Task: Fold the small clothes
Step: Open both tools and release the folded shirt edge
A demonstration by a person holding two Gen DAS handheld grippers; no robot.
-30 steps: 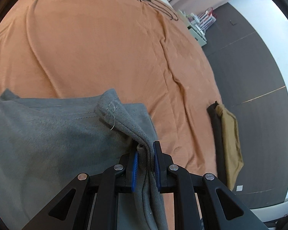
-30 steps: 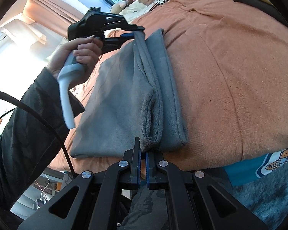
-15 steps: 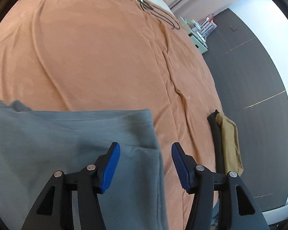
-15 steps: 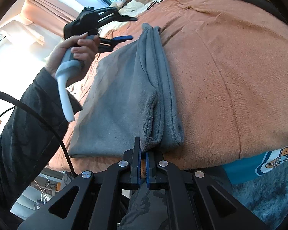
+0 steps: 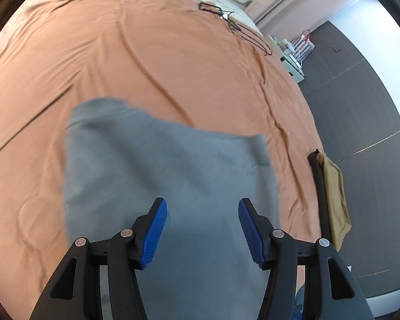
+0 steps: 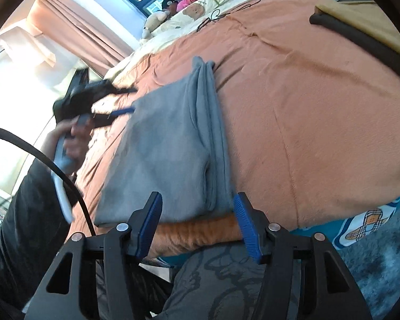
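Nearby, a tan cloth (image 5: 334,200) lay at the frame's right edge; soft grey garment (image 5: 170,186) lay folded on orange bedspread (image 5: 146,66), left gripper (image 5: 202,229) gaping empty, right gripper (image 6: 197,224) opening, gripping nothing.

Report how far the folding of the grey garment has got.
Done: the grey garment lies folded over on the orange bedspread. In hand: nothing. The left gripper is open; the right gripper is opening, clear of the cloth. Left: perhaps another fold, then stacking by the folded clothes.

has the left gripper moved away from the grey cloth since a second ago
Yes. In the right wrist view the left gripper has drawn back from the grey cloth's far corner toward the curtain, open and empty.
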